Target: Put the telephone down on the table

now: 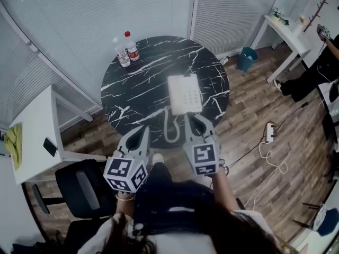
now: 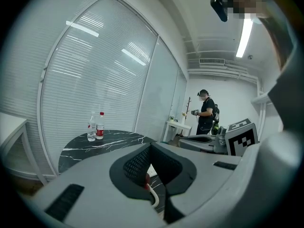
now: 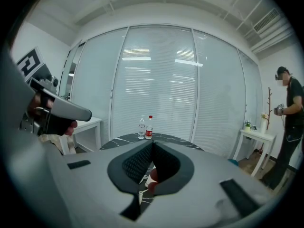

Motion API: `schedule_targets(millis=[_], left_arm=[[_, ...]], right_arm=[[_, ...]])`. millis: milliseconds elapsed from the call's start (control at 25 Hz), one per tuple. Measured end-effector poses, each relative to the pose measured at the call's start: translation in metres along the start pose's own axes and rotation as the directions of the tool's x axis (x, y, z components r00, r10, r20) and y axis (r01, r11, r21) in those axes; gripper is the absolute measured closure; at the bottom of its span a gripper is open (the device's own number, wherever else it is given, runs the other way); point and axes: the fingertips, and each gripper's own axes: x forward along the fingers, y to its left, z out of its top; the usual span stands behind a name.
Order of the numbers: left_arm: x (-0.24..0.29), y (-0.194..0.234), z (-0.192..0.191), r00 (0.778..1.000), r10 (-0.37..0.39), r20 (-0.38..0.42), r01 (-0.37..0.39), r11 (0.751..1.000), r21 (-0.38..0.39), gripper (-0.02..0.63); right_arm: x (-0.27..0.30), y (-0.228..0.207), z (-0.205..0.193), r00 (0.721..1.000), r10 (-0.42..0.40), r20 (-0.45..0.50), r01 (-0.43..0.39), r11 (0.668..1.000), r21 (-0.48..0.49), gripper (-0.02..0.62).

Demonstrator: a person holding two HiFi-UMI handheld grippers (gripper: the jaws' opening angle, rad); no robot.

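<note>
The white push-button telephone (image 1: 184, 93) is lying flat on the round black marble-pattern table (image 1: 132, 97). It is just ahead of the right gripper (image 1: 196, 121) and ahead and to the right of the left gripper (image 1: 143, 133), and neither looks to be touching it. Its white coiled cord (image 1: 170, 127) is looping back from the phone toward the table's near edge, passing btw the two grippers. In the left gripper view a bit of that cord (image 2: 154, 196) is showing below the closed tips, not pinched, as far as can be seen. The right gripper (image 3: 153, 145) is fully closed, jaw tips meeting w/ nothing gripped. The left gripper (image 2: 151, 148) is likewise closed tip to tip and carrying nothing. Both are hovering over the near rim, pointing slightly down. Two clear plastic bottles (image 1: 127, 49), one w/ a red cap, are standing well beyond both grippers at the table's far side, out of the way. Judging from this, the set-down itself is prob. done: the phone is resting on the table w/ no grip on it. Little is left, at most drawing the grippers clear. Whether the handset is sitting properly in its cradle can't be made out.
</note>
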Motion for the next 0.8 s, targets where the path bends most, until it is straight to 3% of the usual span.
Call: schedule_targets(millis=[800], left_arm=[[0.032,0.088,0.027,0.997,-0.080,-0.002,0.080,0.997,-0.012,0.605]], right_arm=[[0.072,0.008,0.011,0.990,-0.123,-0.064,0.125,0.992,0.024,0.595]])
